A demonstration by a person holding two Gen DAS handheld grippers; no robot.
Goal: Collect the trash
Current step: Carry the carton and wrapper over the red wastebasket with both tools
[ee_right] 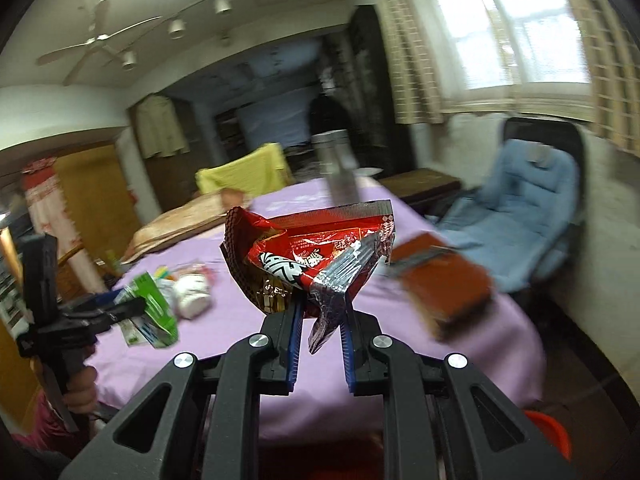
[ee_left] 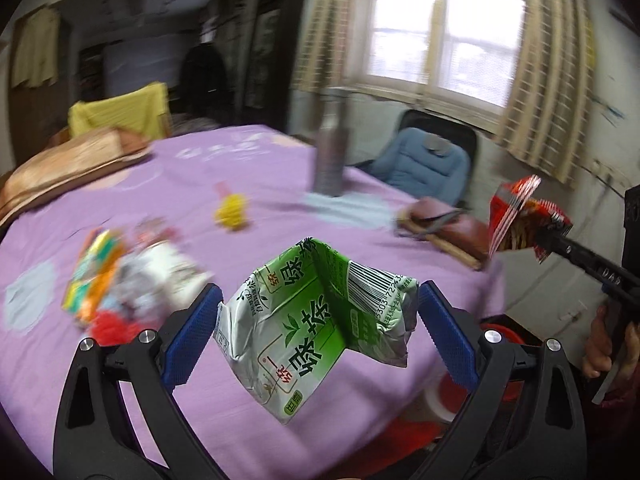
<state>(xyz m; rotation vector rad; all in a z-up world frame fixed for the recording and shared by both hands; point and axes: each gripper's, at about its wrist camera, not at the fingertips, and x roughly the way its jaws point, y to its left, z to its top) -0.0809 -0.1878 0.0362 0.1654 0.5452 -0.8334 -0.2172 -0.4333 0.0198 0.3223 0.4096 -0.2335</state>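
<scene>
Left gripper (ee_left: 318, 316) is gripping a green carton (ee_left: 316, 328) above the purple table (ee_left: 200, 184) (wide-spread), right gripper (ee_right: 320, 312) is pinching a red wrapper (ee_right: 312, 256).

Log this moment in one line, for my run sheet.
left gripper: green packet | right gripper: red wrapper | table: more litter left

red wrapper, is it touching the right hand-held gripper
Touching: the right wrist view shows the red wrapper pinched between the right hand-held gripper's blue pads.

Daylight glares white through the window (ee_left: 448, 28); the room smears with motion blur, and fisheye edges bend into black corners.
</scene>
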